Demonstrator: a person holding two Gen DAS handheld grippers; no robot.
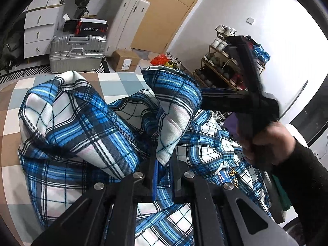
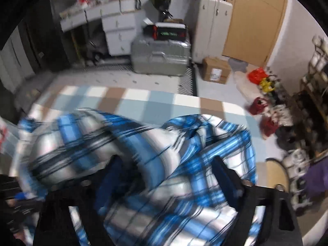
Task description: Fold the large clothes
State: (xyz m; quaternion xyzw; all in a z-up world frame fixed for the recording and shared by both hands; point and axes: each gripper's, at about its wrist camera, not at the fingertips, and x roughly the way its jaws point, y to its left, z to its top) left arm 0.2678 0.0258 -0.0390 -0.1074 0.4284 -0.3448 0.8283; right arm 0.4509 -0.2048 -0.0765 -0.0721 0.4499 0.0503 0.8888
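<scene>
Behind the checkered table, a silver suitcase, a cardboard box and a shoe rack are seen on the floor. Over the tabletop a blue plaid shirt is bunched in loose folds. A fold of it is pinched tight by the left gripper, angled downward. The right gripper, held by a hand in a dark sleeve, is blurred; its fingers are spread, with cloth lying between them but not visibly pressed.
</scene>
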